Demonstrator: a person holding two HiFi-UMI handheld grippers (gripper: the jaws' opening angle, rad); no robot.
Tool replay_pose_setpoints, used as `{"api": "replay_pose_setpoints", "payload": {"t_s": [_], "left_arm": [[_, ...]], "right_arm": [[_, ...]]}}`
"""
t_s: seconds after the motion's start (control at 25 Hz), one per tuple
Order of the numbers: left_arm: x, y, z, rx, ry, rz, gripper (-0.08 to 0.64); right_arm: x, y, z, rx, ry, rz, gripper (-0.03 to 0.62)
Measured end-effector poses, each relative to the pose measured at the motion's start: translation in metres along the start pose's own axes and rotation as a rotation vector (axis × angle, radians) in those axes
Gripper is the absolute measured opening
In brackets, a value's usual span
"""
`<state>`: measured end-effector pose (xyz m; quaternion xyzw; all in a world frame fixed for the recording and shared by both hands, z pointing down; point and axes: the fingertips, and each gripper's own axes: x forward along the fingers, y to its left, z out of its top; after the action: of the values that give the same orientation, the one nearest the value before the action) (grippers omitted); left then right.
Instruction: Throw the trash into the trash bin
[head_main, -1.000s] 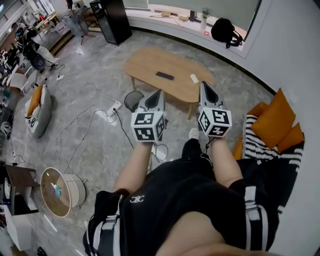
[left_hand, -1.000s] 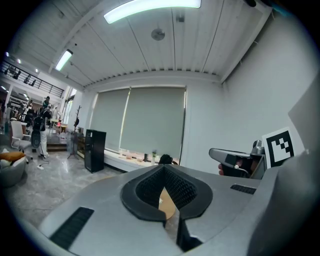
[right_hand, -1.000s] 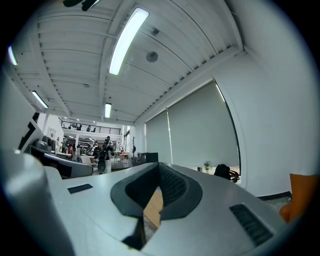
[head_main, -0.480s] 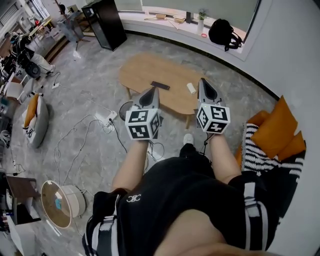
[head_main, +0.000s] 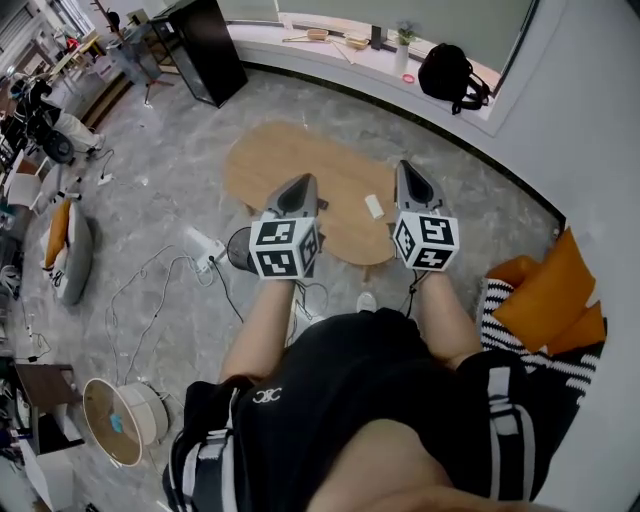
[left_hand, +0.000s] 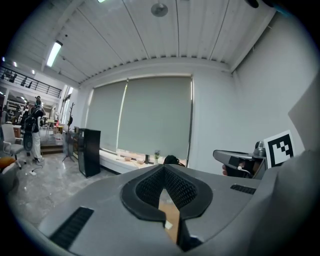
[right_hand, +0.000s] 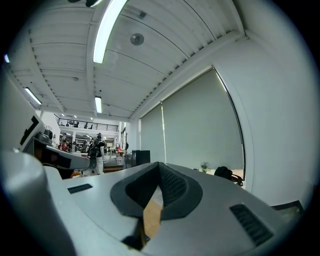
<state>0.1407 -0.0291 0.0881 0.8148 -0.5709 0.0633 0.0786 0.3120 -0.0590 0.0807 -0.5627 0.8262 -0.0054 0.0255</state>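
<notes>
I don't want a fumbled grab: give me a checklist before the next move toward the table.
Left gripper empty: ok, jaws together, nothing between.
Right gripper ready to grab: not ok, jaws shut, empty.
Small white piece of trash found: ok, on the oval wooden table.
Dark round bin found: ok, on the floor beside the table.
White power strip by the bin: not ok, tripping risk.

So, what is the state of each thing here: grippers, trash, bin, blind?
Left gripper: fingers shut, empty.
Right gripper: fingers shut, empty.
Trash: lying on the table, not picked up.
Bin: upright beside the table, top open.
Blind: lowered.
</notes>
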Motion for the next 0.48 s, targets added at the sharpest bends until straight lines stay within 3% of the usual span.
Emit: {"api": "replay_pose_setpoints", "payload": {"t_s": [0.28,0.48], "left_arm": [[0.09,0.007,0.013,-0.022,0.027,0.01,0.012],[0.128,0.011,-0.001,-0.037,0.067,-0.002,0.012]], "right_arm": [[0.069,-0.047,-0.011,-0.008,0.038,0.042,0.012],[0.1,-0.068,-0.025,-0.01,0.069,0.04,0.012]]}}
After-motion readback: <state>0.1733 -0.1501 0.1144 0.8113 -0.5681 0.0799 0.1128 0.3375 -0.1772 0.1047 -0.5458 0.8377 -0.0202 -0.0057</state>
